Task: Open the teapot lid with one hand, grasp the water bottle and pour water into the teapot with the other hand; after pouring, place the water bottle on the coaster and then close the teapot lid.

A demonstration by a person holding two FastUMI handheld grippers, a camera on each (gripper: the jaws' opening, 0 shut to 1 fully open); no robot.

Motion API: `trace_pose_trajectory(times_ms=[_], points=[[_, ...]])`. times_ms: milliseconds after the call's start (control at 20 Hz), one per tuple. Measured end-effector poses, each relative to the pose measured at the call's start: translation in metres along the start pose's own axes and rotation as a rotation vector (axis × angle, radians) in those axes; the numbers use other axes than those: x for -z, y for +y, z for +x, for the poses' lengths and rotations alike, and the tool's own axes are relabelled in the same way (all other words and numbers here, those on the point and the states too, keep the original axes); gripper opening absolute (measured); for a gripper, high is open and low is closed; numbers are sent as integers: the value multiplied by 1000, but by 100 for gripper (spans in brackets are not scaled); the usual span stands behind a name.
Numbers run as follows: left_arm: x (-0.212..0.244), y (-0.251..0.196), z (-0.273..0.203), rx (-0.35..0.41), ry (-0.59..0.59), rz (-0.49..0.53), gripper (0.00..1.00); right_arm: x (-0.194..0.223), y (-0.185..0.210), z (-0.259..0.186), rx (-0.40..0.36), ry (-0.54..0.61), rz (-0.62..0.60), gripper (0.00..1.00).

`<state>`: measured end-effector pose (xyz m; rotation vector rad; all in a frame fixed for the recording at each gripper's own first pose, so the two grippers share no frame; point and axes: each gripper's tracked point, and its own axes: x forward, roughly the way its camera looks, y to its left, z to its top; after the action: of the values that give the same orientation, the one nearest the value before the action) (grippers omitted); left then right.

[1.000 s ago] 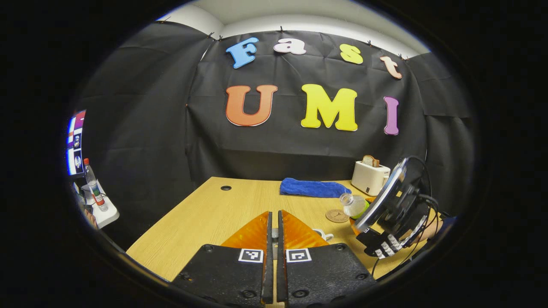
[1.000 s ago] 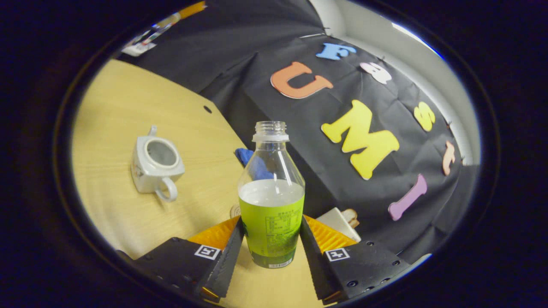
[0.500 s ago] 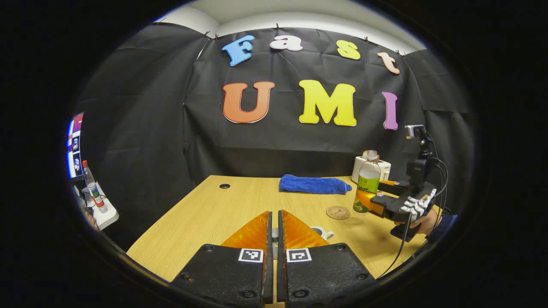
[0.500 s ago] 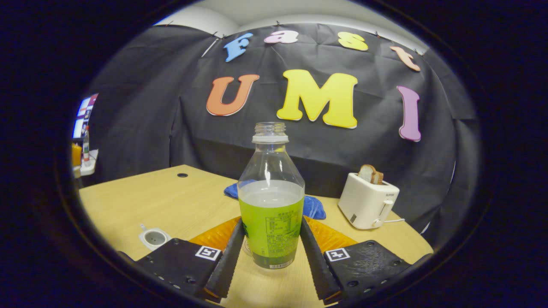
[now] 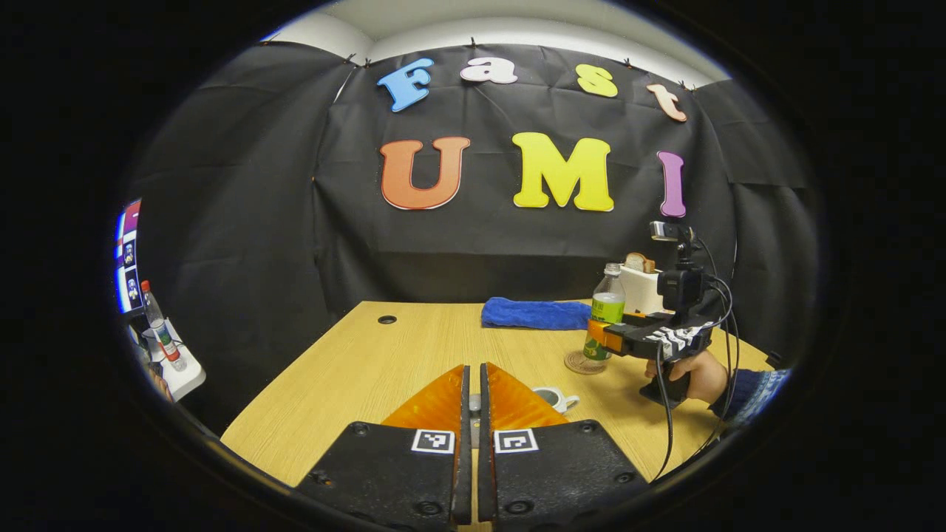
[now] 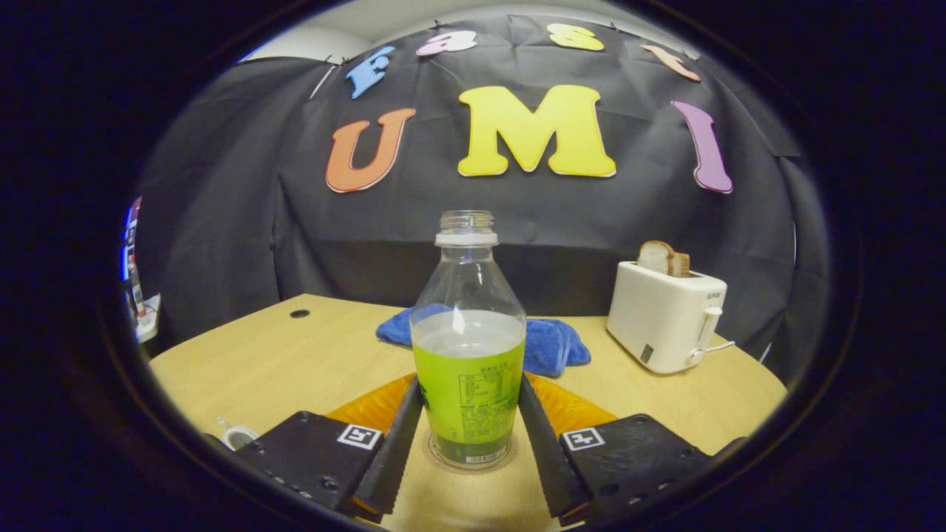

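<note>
in the left gripper view, the left gripper (image 5: pixel 473 414) has its jaws clenched, with a small pale piece just visible between the fingers. the white ceramic teapot (image 5: pixel 553 397) sits lidless on the light wooden table (image 5: pixel 347 369). farther off, the right gripper (image 5: pixel 602 336) holds the clear plastic water bottle with a green label (image 5: pixel 604 314) upright over the round brown coaster (image 5: pixel 580 363).

in the right gripper view, the right gripper (image 6: pixel 468 421) grasps the bottle (image 6: pixel 468 355), its base on the coaster (image 6: pixel 443 462). a blue cloth (image 6: pixel 550 343) and a white toaster (image 6: pixel 669 318) lie behind.

The water bottle (image 6: pixel 468 347) is clear with a lime-green label printed in dark text. Behind the bottle lies a royal-blue cloth (image 6: pixel 550 343); to the bottle's right stands a cream-white toaster (image 6: pixel 669 316) holding brown-crusted bread (image 6: pixel 663 258). The table (image 6: pixel 295 362) under the bottle is pale wood grain; the teapot (image 5: pixel 550 397) is white, the coaster (image 5: pixel 578 362) tan
</note>
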<state>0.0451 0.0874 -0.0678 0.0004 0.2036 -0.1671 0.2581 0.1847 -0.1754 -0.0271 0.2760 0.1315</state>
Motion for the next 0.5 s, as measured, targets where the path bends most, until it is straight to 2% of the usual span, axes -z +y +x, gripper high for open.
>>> trace_pose_trajectory(times_ms=[300,450,500], points=[[9,1,8,4,28,-13,6,9,0,14,15,11,-1,74],[11,1,10,7,34,-17,6,-8,-3,3,25,-43,-5,78],[10,0,10,7,32,-18,6,-15,-2,-4,18,-57,1,91]])
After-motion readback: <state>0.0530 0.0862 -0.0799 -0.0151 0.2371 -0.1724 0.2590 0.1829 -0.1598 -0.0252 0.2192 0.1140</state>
